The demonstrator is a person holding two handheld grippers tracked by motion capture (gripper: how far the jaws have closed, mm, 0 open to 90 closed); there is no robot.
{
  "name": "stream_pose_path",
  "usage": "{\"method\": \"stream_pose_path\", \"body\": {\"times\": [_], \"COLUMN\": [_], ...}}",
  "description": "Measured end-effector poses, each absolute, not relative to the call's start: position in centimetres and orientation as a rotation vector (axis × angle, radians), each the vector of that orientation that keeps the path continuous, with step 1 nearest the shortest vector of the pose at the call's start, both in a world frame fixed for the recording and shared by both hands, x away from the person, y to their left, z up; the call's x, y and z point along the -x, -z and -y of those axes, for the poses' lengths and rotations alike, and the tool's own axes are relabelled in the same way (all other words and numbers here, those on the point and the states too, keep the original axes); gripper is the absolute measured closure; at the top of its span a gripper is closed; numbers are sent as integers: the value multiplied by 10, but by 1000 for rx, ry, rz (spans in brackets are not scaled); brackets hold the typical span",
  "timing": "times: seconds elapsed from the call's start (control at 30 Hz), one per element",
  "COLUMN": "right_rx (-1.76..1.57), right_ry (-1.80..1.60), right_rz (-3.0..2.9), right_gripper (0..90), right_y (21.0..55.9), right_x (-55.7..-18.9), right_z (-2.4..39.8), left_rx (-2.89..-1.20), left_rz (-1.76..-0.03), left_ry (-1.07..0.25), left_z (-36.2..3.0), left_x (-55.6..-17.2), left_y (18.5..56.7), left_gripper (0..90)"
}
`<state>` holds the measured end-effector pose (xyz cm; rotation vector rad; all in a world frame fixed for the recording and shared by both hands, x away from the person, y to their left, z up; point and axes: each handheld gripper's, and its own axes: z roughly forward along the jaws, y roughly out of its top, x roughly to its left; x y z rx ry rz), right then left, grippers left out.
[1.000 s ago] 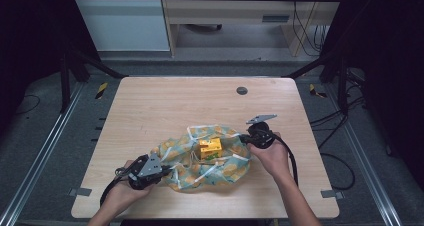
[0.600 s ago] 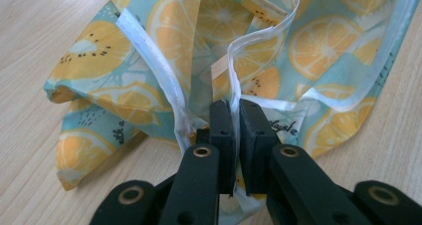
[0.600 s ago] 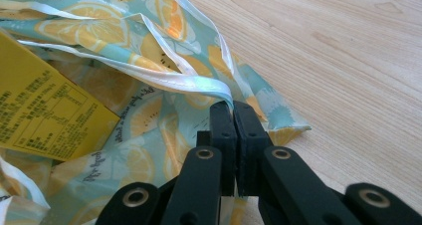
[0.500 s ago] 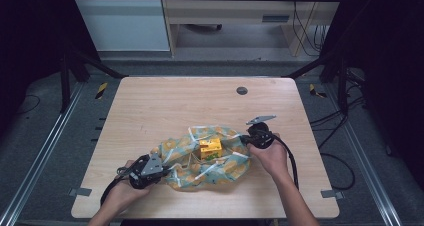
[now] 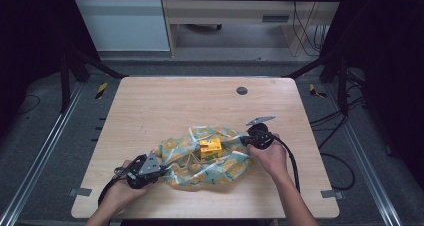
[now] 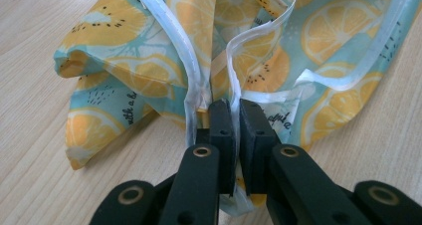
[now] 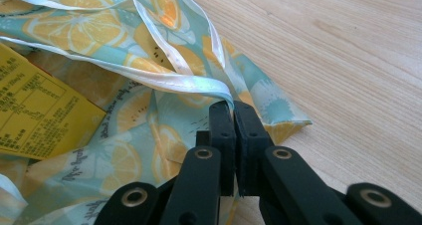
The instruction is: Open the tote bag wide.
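Pale wooden table [image 5: 165,111] under a dark frame, with a grey floor and light cabinets behind, bearing a lemon-print bag [image 5: 210,158] spread flat near the person's edge and a yellow box [image 5: 210,147] resting on its middle. Left gripper [image 5: 159,168] has its jaws closed on the bag's left end, the pads pinching the white-piped hem [image 6: 231,65], as the left gripper view shows; right gripper [image 5: 245,141] has its jaws closed on the opposite end, clamping the same kind of white trim [image 7: 189,83] where it meets the printed sheet. The bag appears to be thin, glossy, coated material: light, limp and likely somewhat slippery, so it folds and puckers freely rather than holding a shape. The doubled, stitched hem is judged the best place to hold, since it is thicker and less prone to slide from the pads than the single layer. The box looks like light card, stiff but crushable, and sits loose; uneven lifting of the two ends could tip it or let it slide off. A small dark disc [image 5: 242,90] lies well apart, near the far edge.
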<state>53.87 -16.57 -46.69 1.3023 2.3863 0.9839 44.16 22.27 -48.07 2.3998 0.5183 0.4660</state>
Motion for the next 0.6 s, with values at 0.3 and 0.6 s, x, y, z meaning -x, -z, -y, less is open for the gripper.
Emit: {"method": "stream_pose_path", "body": {"times": [0.3,0.6], "right_rx": [-1298,-1264], "right_ry": [-962,-905], "right_rz": [-2396,-2407], "right_gripper": [880,871], "right_y": [473,476], "right_x": [-533,-529], "right_z": [168,167], "left_rx": [-2409,-2405], "left_rz": [-531,-550], "left_ry": [-455,-438], "left_z": [-226,-227], "left_x": [-441,-440], "left_y": [481,483], "left_gripper": [855,855]}}
